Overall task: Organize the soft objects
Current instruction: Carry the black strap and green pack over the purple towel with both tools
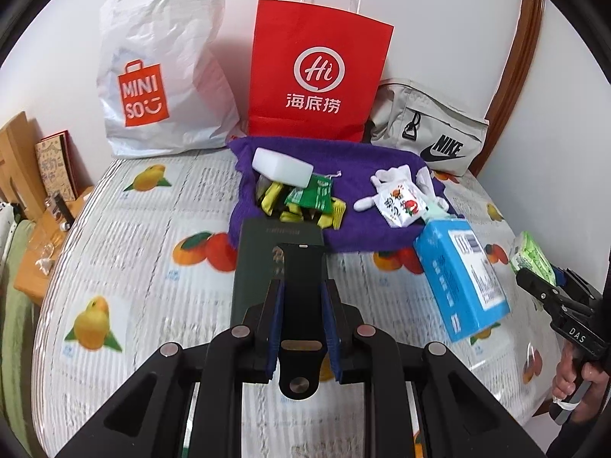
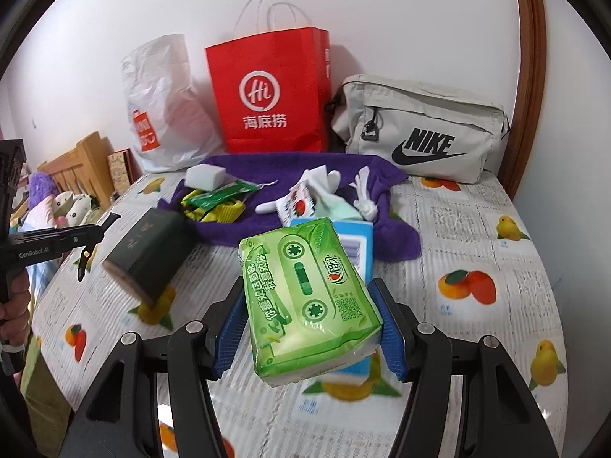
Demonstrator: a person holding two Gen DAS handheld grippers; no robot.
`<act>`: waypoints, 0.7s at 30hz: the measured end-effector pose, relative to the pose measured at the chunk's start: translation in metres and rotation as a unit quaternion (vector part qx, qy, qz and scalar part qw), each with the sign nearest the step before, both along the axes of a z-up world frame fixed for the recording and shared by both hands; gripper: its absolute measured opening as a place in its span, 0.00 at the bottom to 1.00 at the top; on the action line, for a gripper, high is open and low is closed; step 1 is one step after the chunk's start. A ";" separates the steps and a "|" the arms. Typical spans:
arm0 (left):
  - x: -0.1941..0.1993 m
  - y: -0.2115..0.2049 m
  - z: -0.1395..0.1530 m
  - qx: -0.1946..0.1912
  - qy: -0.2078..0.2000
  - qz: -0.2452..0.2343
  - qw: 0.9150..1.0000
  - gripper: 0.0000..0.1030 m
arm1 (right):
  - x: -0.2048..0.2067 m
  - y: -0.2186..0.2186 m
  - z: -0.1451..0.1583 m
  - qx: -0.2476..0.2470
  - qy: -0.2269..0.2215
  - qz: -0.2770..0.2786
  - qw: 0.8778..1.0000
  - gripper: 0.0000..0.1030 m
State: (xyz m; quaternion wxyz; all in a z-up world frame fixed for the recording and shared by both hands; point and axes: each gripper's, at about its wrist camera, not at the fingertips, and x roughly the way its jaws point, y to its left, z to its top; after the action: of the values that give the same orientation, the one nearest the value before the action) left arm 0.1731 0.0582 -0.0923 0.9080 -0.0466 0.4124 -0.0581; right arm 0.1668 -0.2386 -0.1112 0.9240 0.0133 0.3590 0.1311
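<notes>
We lift 2 items clear for sorting: our left gripper point(image 1: 301, 297) clamps the dark green book point(image 2: 149, 253), our right gripper point(image 2: 309, 328) squeezes the green plastic tissue pack point(image 2: 309, 297), likely bound for the red paper bag point(image 2: 273, 91).

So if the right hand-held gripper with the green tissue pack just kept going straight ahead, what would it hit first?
Probably the blue box lying just beyond the green tissue pack held in the right hand-held gripper. Behind that lie the purple towel and its clutter. Depth is hard to judge through this lens.
</notes>
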 end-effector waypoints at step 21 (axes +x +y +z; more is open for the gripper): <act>0.108 -0.024 0.000 0.011 0.001 -0.020 1.000 0.19 | 0.107 -0.010 -0.005 0.002 -0.003 -0.004 1.000 0.59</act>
State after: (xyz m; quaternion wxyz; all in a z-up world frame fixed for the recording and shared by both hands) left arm 0.2809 0.0344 -0.0925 0.9066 -0.0282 0.4149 -0.0717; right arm 0.2734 -0.2482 -0.1162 0.9255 0.0162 0.3561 0.1278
